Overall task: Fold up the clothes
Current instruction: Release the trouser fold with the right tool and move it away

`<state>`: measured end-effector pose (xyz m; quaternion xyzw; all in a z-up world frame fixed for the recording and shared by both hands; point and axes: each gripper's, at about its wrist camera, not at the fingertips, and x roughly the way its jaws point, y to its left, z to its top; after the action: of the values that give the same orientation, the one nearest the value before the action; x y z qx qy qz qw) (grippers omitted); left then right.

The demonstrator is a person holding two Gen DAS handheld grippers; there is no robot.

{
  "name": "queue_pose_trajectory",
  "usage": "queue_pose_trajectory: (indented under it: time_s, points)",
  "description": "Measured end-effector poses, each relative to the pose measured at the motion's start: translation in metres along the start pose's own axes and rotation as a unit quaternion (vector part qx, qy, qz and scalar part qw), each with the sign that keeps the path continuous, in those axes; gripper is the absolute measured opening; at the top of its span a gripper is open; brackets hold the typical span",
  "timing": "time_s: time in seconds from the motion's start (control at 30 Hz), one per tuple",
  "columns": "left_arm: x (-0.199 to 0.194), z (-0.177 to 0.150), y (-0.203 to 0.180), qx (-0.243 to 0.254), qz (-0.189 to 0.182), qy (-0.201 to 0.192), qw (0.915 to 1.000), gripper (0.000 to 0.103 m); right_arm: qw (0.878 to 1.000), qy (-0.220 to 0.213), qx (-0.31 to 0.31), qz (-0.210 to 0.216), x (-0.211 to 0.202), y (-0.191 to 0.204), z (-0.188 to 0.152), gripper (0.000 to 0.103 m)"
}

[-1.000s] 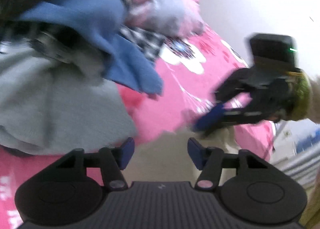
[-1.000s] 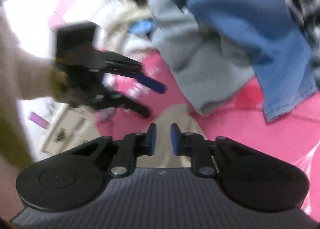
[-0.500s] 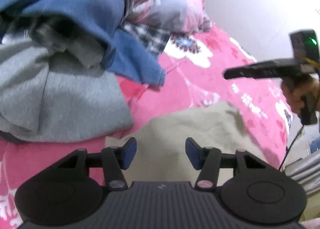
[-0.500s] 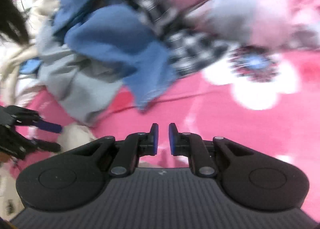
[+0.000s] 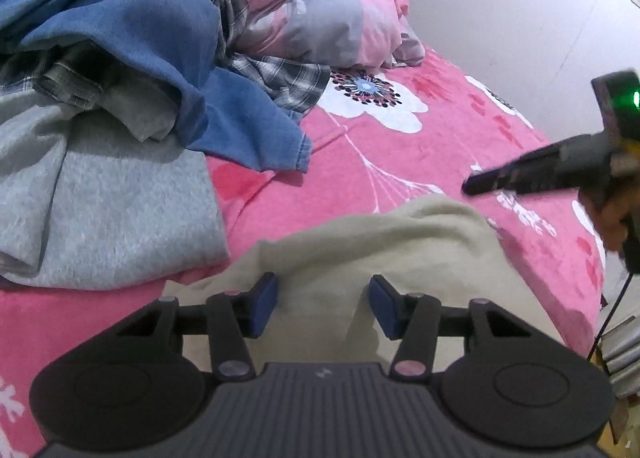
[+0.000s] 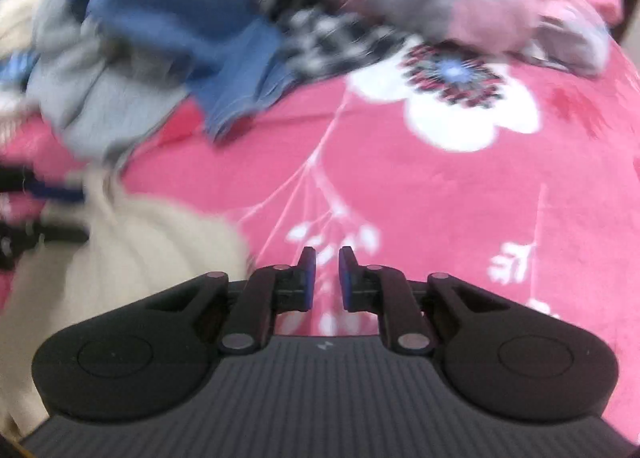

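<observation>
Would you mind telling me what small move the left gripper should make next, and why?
Probably lower the left gripper onto the beige garment and close on its fabric. Its fingers stand apart over the cloth with nothing pinched, and the garment lies loose on the pink bedspread, while the right gripper holds nothing.

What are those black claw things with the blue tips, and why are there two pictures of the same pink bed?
They are hand-held grabbers: a person holds one in each hand, and each carries a small camera looking along its two fingers. So one picture comes from the left gripper, the other from the right gripper.

Below is a pink flowered bedspread. On it lies a cream garment, and further back a heap: a gray sweatshirt, a blue garment and a checked shirt.

Nothing is held. The left grabber's fingers stand apart over the cream garment. The right one's fingers are nearly together, with only bedspread behind them.
</observation>
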<state>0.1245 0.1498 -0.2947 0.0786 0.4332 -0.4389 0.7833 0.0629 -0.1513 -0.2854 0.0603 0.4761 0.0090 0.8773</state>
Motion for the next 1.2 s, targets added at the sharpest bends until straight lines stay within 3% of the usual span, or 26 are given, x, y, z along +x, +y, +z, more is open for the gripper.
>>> queue_pose_trajectory:
  time_s: [0.1,0.13,0.17,0.27,0.37,0.4,0.43,0.47,0.5,0.53,0.6,0.63,0.67,0.73,0.77,0.83,0.87,0.97,1.03,1.1,1.2]
  points:
    - [-0.002,-0.001,-0.003,0.004,0.007,-0.002,1.0000,0.053,0.994,-0.021,0.060,0.087,-0.014,-0.020,0.007,0.016]
    - [-0.003,-0.001,-0.004,0.006,0.009,-0.003,0.9999,0.053,0.991,-0.018,0.061,0.118,-0.013,-0.020,0.009,0.023]
    - [-0.003,-0.002,-0.005,0.007,0.012,-0.004,0.9999,0.053,0.989,-0.015,0.045,0.140,-0.007,-0.017,0.012,0.032]
    - [-0.004,-0.003,-0.008,0.015,0.018,-0.006,0.9997,0.053,0.979,-0.006,-0.004,0.204,0.011,-0.007,0.022,0.044]
    - [-0.004,-0.004,-0.009,0.016,0.022,-0.007,0.9996,0.053,0.966,0.054,-0.028,0.252,0.045,-0.008,0.030,0.040]
    - [-0.004,-0.005,-0.009,0.017,0.022,-0.007,0.9996,0.053,0.959,0.079,-0.030,0.269,0.057,-0.010,0.032,0.035]
    - [-0.005,-0.005,-0.009,0.017,0.023,-0.007,0.9996,0.053,0.950,0.106,0.014,0.294,0.067,-0.021,0.037,0.022]
    - [-0.006,-0.005,-0.009,0.018,0.024,-0.007,0.9995,0.053,0.937,0.132,0.058,0.319,0.076,-0.031,0.041,0.015]
    - [-0.007,-0.005,-0.009,0.018,0.025,-0.008,0.9995,0.053,0.916,0.144,0.104,0.360,0.076,-0.043,0.044,0.012]
    - [-0.007,-0.005,-0.009,0.018,0.026,-0.008,0.9995,0.053,0.878,0.153,0.169,0.421,0.075,-0.057,0.044,0.010]
    - [-0.008,-0.005,-0.006,0.013,0.025,-0.006,0.9996,0.053,0.846,0.186,0.249,0.433,0.085,-0.073,0.034,0.009]
    - [-0.007,-0.004,-0.005,0.011,0.023,-0.005,0.9997,0.053,0.828,0.201,0.288,0.437,0.091,-0.081,0.028,0.009]
    - [-0.006,-0.004,-0.005,0.009,0.022,-0.004,0.9997,0.053,0.824,0.225,0.325,0.407,0.100,-0.088,0.018,0.009]
    - [-0.004,-0.002,-0.005,0.007,0.026,-0.001,0.9996,0.054,0.786,0.276,0.435,0.341,0.127,-0.108,-0.013,0.009]
    - [-0.003,-0.001,-0.006,0.007,0.029,0.001,0.9996,0.055,0.785,0.277,0.455,0.314,0.131,-0.113,-0.021,0.008]
    - [-0.003,-0.001,-0.005,0.003,0.028,0.000,0.9996,0.055,0.798,0.247,0.454,0.310,0.125,-0.114,-0.021,0.012]
    - [-0.003,-0.001,-0.005,0.000,0.028,0.000,0.9996,0.055,0.812,0.222,0.446,0.304,0.115,-0.114,-0.017,0.012]
    - [-0.002,0.001,-0.003,-0.011,0.027,-0.001,0.9996,0.056,0.890,0.119,0.347,0.272,0.063,-0.101,0.007,0.013]
    - [-0.002,0.003,0.000,-0.032,0.023,-0.002,0.9992,0.056,0.931,0.053,0.261,0.250,0.027,-0.086,0.024,0.014]
    - [-0.003,0.008,0.005,-0.062,0.018,-0.005,0.9979,0.055,0.948,0.014,0.174,0.267,0.005,-0.060,0.035,0.014]
    - [-0.005,0.014,0.014,-0.112,0.012,-0.022,0.9933,0.055,0.952,-0.026,0.038,0.304,-0.021,-0.014,0.042,0.014]
